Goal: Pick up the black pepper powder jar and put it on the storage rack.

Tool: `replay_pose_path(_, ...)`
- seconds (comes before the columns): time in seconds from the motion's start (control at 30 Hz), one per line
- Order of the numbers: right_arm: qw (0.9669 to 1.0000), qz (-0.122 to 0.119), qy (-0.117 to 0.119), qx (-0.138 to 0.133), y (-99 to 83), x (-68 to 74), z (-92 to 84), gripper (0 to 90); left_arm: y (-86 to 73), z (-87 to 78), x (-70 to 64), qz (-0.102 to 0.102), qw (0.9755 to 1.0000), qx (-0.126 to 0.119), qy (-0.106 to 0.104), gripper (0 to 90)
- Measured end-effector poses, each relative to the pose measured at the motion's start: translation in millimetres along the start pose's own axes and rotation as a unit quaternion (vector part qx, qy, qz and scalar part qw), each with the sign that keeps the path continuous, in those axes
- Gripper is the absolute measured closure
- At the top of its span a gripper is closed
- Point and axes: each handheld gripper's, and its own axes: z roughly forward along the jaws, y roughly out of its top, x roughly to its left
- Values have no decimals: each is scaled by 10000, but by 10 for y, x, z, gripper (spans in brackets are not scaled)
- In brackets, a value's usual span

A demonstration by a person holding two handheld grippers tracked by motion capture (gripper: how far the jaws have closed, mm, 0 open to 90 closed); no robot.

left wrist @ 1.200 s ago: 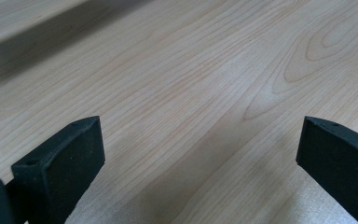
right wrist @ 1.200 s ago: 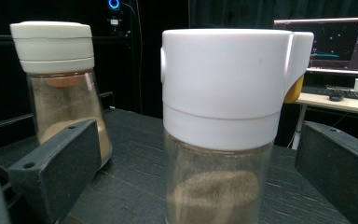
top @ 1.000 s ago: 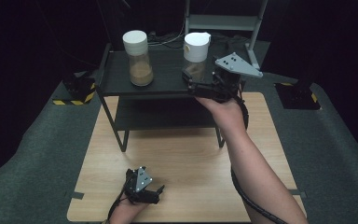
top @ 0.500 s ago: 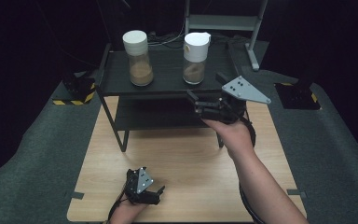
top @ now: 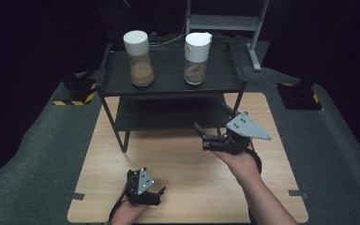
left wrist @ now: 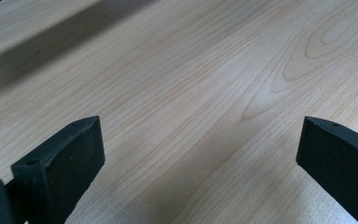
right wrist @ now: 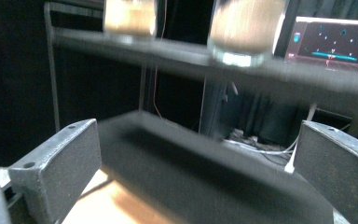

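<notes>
Two clear jars with brown contents stand on the top of a black two-tier shelf (top: 168, 84). The left jar (top: 139, 61) has a flat white lid and the right jar (top: 196, 61) a white lid with a spout. My right gripper (top: 204, 137) hangs open over the wooden table (top: 187, 187), just in front of the shelf's right half, with nothing between its jaws. In the right gripper view, the open gripper (right wrist: 200, 140) faces the lower tier (right wrist: 205, 177), with both jar bottoms (right wrist: 244, 28) blurred above. My left gripper (top: 158, 195) rests open near the table's front edge, its jaws (left wrist: 200, 135) over bare wood.
The shelf's legs (top: 119, 136) stand on the back part of the table. Dark grey mat (top: 42, 154) surrounds the table. A metal stand (top: 225, 21) and cables lie behind the shelf. A lit screen (right wrist: 335, 44) glows past the shelf in the right gripper view.
My right gripper has drawn back from the right jar on the top shelf, toward the person and down over the table, still open. The left gripper has stayed put.
</notes>
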Motion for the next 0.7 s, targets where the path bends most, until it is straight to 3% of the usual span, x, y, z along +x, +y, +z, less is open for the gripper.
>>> replay_pose_path(0.43, 9988, 53, 6, 492, -505, 40, -162, 0, -7, -6, -6, 69, 10000, -24, -10, 13)
replay_pose_path(0.7, 9963, 66, -23, 857, -785, 95, -253, 0, -3, -3, -6, 71, 10000, -11, -10, 13)
